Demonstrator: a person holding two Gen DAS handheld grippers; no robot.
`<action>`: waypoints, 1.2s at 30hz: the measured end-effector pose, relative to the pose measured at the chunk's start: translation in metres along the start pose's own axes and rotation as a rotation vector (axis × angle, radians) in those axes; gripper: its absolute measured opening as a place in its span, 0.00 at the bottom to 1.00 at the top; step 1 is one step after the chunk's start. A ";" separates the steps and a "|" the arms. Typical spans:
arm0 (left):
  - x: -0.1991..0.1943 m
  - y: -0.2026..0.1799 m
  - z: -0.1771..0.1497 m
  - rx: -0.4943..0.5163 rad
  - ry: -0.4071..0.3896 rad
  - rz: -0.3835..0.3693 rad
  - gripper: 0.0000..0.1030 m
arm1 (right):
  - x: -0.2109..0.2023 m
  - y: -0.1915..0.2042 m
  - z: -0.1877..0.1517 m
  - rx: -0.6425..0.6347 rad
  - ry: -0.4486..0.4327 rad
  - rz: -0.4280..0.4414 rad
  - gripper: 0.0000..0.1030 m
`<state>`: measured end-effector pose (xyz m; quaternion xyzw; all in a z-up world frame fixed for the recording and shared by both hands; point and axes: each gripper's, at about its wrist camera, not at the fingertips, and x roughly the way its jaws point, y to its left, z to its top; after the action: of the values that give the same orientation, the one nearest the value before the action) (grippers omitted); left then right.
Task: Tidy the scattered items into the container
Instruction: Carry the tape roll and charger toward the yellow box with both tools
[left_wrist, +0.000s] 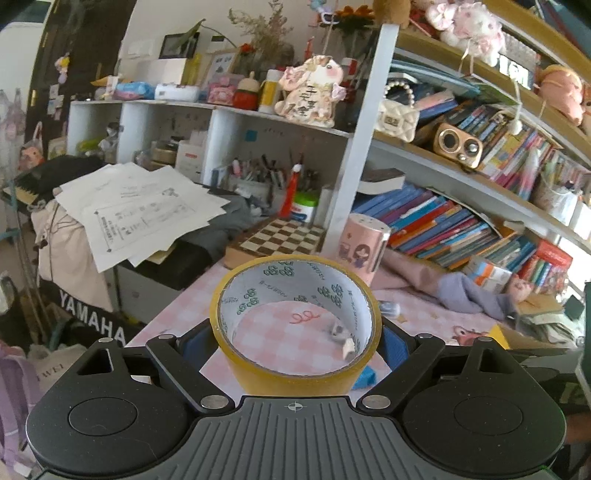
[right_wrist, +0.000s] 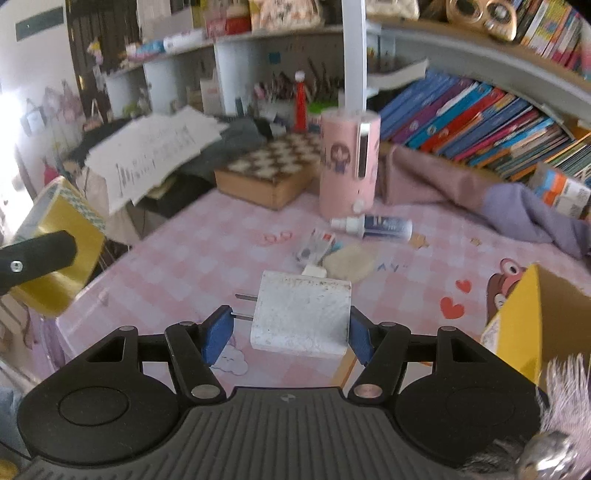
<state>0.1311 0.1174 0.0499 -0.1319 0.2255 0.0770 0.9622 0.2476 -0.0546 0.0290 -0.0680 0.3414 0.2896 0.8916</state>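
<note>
My left gripper (left_wrist: 295, 347) is shut on a yellow roll of tape (left_wrist: 295, 373), held upright above the pink checked table (left_wrist: 184, 314). The roll also shows at the far left of the right wrist view (right_wrist: 62, 236). My right gripper (right_wrist: 288, 332) is shut on a white plug charger (right_wrist: 301, 314), its prongs pointing left, above the table. A yellow cardboard box (right_wrist: 535, 314) stands at the right. On the table lie a small spray bottle (right_wrist: 373, 226), a flat packet (right_wrist: 316, 247) and a beige pad (right_wrist: 351, 264).
A pink cylinder (right_wrist: 349, 166) and a chessboard box (right_wrist: 269, 173) stand at the back of the table. Purple and pink cloths (right_wrist: 517, 210) lie at the right. Bookshelves (left_wrist: 461, 221) rise behind. Papers (left_wrist: 140, 214) are piled at the left.
</note>
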 end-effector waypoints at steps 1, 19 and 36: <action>-0.003 0.000 0.000 0.007 0.004 -0.004 0.88 | -0.007 0.002 -0.002 0.004 -0.005 0.000 0.61; -0.064 0.023 -0.041 0.028 0.060 -0.096 0.88 | -0.078 0.048 -0.064 0.076 -0.032 -0.097 0.61; -0.101 0.009 -0.067 0.119 0.106 -0.200 0.88 | -0.137 0.060 -0.131 0.205 -0.035 -0.189 0.61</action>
<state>0.0125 0.0983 0.0361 -0.1003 0.2661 -0.0398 0.9579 0.0572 -0.1117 0.0230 -0.0036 0.3458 0.1690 0.9230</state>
